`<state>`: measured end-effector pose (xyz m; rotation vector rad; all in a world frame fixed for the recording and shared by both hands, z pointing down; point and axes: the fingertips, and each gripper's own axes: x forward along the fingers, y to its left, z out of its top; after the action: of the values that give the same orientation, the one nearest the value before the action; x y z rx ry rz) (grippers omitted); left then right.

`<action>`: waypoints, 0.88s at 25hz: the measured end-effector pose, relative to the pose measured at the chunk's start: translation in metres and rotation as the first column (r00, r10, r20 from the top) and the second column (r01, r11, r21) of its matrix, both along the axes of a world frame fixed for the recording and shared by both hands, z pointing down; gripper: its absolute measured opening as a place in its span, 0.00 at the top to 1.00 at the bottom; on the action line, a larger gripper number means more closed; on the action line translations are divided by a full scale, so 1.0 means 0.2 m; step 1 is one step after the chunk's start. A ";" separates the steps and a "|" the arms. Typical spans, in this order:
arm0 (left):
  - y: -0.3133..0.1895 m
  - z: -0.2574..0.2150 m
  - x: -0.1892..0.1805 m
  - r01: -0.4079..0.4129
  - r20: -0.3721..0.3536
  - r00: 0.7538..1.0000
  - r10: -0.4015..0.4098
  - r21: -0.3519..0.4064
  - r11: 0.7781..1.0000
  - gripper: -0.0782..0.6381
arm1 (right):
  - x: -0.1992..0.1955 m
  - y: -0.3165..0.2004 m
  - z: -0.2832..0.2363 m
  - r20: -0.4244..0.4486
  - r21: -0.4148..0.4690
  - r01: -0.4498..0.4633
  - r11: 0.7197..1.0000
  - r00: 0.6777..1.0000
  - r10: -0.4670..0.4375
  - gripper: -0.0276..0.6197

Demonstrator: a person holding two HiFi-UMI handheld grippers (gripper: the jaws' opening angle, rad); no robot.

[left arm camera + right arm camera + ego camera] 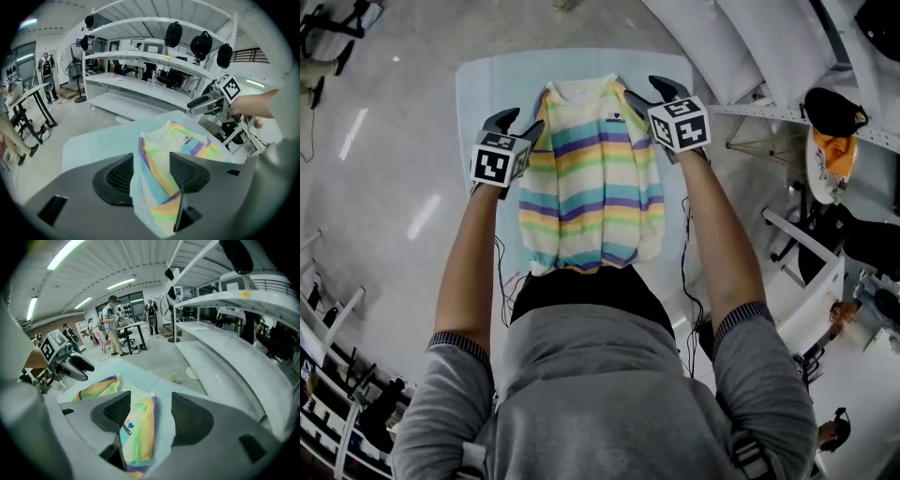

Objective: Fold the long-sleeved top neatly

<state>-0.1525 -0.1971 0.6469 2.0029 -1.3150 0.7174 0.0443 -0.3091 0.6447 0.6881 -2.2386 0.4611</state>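
- On the table (487, 84), pale blue and smooth with rounded corners: top (586, 187) spread flat, front up, neck away from the person, hem nearest them.
- Soft cloth in level stripes of cream, yellow, green, teal, purple and orange; plain cream neckband.
- On the chest, a print (616, 119): small blue heart over one line of dark capitals, too small to read whole.
- At the top's left shoulder edge, left gripper (151, 173): jaws standing wide apart, a loose fold of striped cloth rising between them, pads not pressing on it.
- At the right shoulder edge, right gripper (145, 416): jaws likewise wide apart, the cloth's edge lying between them nearer the left pad, clear of the right one.
- Jaws of matt dark grey plastic, wedge-shaped, with finely gridded pads.
- On each gripper, a white cube (680, 124) with black square markers.
- Bare forearms, grey sleeves with striped cuffs.
- Beyond the table, glossy grey floor (384, 187) and long curved white shelves (154, 89) with rounded black bags (173, 33) hanging from the highest tier.
- On the floor by the shelves, a small green bottle (174, 377).
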 end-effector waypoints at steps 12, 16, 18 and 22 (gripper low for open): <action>0.43 0.16 0.09 0.099 -0.018 0.995 -0.100 -0.067 0.993 0.53 | 0.26 0.43 0.16 0.030 -0.100 -0.124 0.987 0.991 0.127 0.57; 0.45 0.22 0.12 0.120 -0.004 0.993 -0.121 -0.068 0.990 0.56 | 0.28 0.52 0.27 0.017 -0.118 -0.158 0.980 0.987 0.161 0.62; 0.45 0.24 0.12 0.133 0.023 0.991 -0.132 -0.061 0.989 0.65 | 0.30 0.53 0.32 0.006 -0.129 -0.176 0.976 0.984 0.178 0.66; 0.44 0.28 0.07 0.167 0.059 0.985 -0.164 -0.057 0.984 0.82 | 0.32 0.53 0.41 -0.009 -0.163 -0.187 0.969 0.982 0.187 0.83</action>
<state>-0.1388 -0.1097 0.7032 1.8118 -1.4539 0.7295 0.1079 -0.2039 0.7258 0.8152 -2.1220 0.7318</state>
